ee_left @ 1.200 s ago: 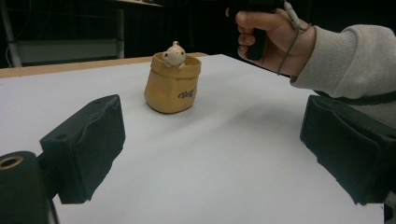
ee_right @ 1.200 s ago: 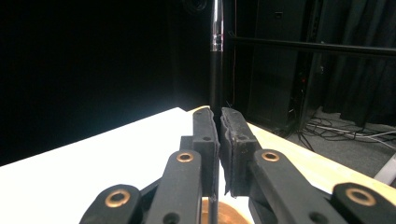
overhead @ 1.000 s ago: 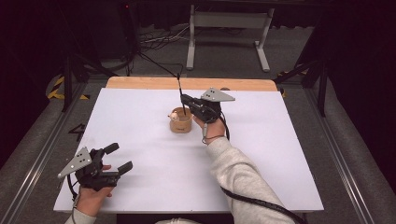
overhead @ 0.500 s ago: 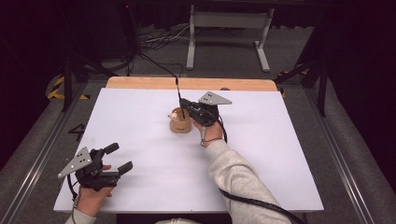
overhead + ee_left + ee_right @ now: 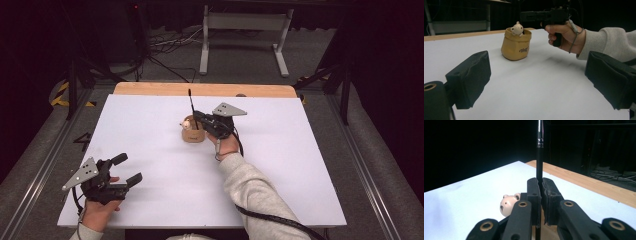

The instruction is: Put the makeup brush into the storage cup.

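Right tool (image 5: 199, 119) grips an upright pen (image 5: 539, 157) over the pouch (image 5: 515, 46); left tool (image 5: 125, 170) rests open. Tilting the pen could topple the pouch.

Your right tool (image 5: 196, 118) is extended forward, jaws clamped together. Your left tool (image 5: 126, 169) rests near you, jaws spread wide.

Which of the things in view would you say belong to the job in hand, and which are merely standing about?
In the job, as it looks:
- right gripper, shut on a thin black pen
- tan pouch with a small bear figure, just below the pen

Standing about:
- left gripper, open, near the table's front left corner
- metal stand on the floor
- floor cables
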`<state>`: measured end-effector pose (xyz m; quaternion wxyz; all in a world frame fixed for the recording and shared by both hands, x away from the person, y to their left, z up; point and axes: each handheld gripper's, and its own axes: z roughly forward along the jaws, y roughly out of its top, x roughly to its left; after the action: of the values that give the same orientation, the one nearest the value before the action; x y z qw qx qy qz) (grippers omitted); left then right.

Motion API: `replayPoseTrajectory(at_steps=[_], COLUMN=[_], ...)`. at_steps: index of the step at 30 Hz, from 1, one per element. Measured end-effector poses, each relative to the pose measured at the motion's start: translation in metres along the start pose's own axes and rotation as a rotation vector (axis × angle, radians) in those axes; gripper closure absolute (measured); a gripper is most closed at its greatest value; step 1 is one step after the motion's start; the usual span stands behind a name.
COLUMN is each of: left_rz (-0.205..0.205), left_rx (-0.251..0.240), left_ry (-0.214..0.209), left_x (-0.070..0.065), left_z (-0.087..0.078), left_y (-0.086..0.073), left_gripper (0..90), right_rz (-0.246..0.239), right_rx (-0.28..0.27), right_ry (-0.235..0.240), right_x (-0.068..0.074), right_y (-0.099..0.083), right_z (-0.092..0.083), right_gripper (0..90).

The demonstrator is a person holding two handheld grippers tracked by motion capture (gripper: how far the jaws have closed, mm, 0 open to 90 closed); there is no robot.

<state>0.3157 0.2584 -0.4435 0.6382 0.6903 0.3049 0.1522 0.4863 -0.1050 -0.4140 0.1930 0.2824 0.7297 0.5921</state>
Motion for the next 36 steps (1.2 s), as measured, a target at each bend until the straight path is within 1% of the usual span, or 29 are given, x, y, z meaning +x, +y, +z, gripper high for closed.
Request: replayPoseTrajectory(at_steps=[9, 13, 16, 18, 21, 22, 23, 24, 26, 27, 28, 30, 32, 33, 34, 36], left_rz=[-0.005, -0.007, -0.005, -0.007, -0.003, -0.003, -0.003, -0.006, -0.005, -0.005, -0.004, -0.003, -0.007, -0.001, 0.004, 0.008], left_rx=[0.004, 0.003, 0.002, 0.003, 0.001, 0.001, 0.003, 0.002, 0.001, 0.001, 0.0, -0.003, 0.001, -0.001, -0.003, 0.001], left_ry=[-0.003, -0.004, -0.005, -0.004, -0.003, -0.003, -0.003, -0.002, -0.001, -0.001, -0.001, 0.002, -0.001, 0.0, 0.001, -0.001], left_x=[0.0, 0.0, 0.0, 0.0, 0.0, 0.0, 0.0, 0.0, 0.0, 0.0, 0.0, 0.0, 0.0, 0.0, -0.001, -0.002], left_z=[0.001, 0.002, 0.002, 0.002, 0.001, 0.001, 0.001, 0.001, 0.0, 0.0, -0.001, -0.001, -0.001, -0.001, -0.001, -0.001], left_y=[0.0, 0.0, 0.0, 0.0, 0.0, 0.0, 0.0, 0.0, 0.0, 0.0, 0.001, 0.001, 0.001, 0.001, 0.001, 0.002], left_gripper=[7.5, 7.5, 7.5, 7.5, 7.5, 7.5, 7.5, 7.5, 7.5, 7.5, 7.5, 7.4, 7.3, 7.1, 7.1, 6.9], right_rz=[0.019, 0.041, 0.032, 0.039, 0.038, 0.038, 0.031, 0.035, 0.034, 0.034, 0.026, 0.003, -0.004, -0.009, -0.017, -0.046], right_rx=[0.002, -0.016, -0.034, -0.044, -0.053, -0.053, -0.05, -0.04, -0.029, -0.029, -0.018, -0.019, -0.022, -0.023, -0.017, -0.002], right_ry=[0.001, 0.007, 0.009, 0.015, 0.026, 0.026, 0.029, 0.037, 0.048, 0.048, 0.047, 0.047, 0.045, 0.045, 0.045, 0.039], right_x=[-0.002, -0.003, -0.002, -0.002, -0.001, -0.001, -0.001, 0.0, 0.0, 0.0, 0.0, 0.001, 0.001, 0.0, 0.0, -0.001], right_y=[-0.006, -0.005, -0.002, 0.002, 0.007, 0.007, 0.01, 0.014, 0.02, 0.02, 0.024, 0.03, 0.034, 0.036, 0.037, 0.038], right_z=[-0.004, -0.008, -0.012, -0.015, -0.021, -0.021, -0.023, -0.026, -0.033, -0.033, -0.038, -0.05, -0.061, -0.067, -0.071, -0.082], right_gripper=[84.6, 72.0, 60.5, 54.8, 44.0, 44.0, 37.7, 31.1, 23.7, 23.7, 20.6, 17.4, 14.4, 12.3, 10.4, 6.5])
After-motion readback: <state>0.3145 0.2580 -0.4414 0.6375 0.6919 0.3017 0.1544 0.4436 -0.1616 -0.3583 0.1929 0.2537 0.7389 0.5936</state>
